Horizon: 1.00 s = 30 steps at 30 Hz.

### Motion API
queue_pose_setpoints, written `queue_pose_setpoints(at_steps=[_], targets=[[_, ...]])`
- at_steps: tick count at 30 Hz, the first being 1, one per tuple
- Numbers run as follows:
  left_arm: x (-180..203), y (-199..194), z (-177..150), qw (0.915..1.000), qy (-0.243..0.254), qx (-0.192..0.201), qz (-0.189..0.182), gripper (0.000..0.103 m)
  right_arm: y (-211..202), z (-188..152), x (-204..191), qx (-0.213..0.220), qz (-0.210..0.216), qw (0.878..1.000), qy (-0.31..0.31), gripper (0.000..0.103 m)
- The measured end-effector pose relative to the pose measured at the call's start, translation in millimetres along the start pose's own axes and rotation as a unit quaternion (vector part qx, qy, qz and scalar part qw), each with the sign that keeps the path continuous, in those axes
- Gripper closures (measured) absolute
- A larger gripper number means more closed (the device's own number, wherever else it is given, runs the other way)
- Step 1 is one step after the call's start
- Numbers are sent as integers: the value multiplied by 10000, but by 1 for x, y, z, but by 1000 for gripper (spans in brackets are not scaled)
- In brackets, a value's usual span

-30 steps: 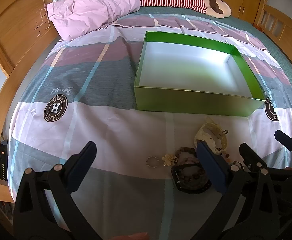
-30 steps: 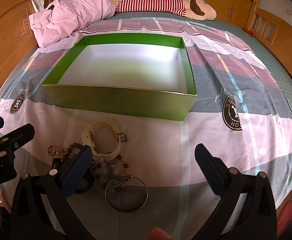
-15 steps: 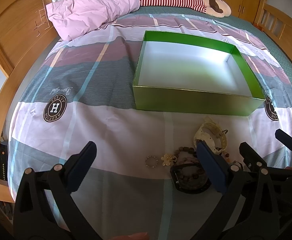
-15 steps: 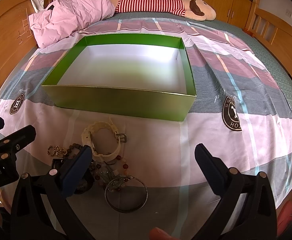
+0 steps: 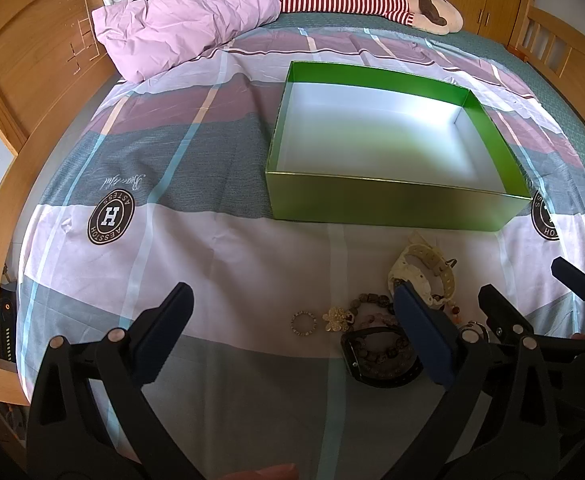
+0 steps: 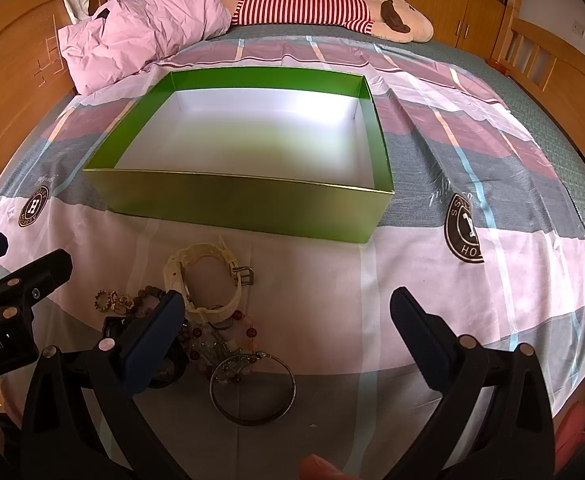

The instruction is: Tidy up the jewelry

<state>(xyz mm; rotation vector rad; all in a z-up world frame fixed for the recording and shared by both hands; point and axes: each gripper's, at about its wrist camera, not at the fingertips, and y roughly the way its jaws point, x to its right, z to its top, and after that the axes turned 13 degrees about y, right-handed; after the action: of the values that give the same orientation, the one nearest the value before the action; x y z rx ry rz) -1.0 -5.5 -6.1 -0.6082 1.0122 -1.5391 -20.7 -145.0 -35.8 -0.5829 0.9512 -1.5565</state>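
moved: both views barely shifted | left gripper (image 5: 292,320) apart, empty | right gripper (image 6: 288,320) apart, empty | jewelry pile (image 6: 196,320) at right gripper's left finger, nearer it; green box (image 6: 244,208) beyond

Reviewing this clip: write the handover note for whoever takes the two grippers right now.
Left gripper: open, holding nothing.
Right gripper: open, holding nothing.
Green box on the bed: nothing inside.
The jewelry lies in a heap in front of the box: cream watch, black watch, bead bracelets, thin metal bangle, small ring.
Done: nothing boxed yet.
Left: move every piece into the box.
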Motion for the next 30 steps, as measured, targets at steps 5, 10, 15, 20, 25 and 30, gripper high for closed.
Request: queue_pose_setpoints(at_steps=[5,10,15,20,25,30], targets=[[1,2,0,10000,4,-34,6,2,0,0,0,3,-3,10000,-1,1],[1,2,0,10000,6,-37,9,2,0,0,-1,2,-4,10000,2,1],[1,2,0,10000,6,-37,10,2,-1,-1,-1,4,-6,10000,2,1],[1,2,0,10000,6,-37,12,2,-1,0,-1,5,-6,10000,1,1],[1,2,0,10000,9,-36,12,2,0,-1,-1,5,-9,10000,0,1],[1,2,0,10000,8,-39,18,2,0,-1,-1,6,-8,10000,-1,1]])
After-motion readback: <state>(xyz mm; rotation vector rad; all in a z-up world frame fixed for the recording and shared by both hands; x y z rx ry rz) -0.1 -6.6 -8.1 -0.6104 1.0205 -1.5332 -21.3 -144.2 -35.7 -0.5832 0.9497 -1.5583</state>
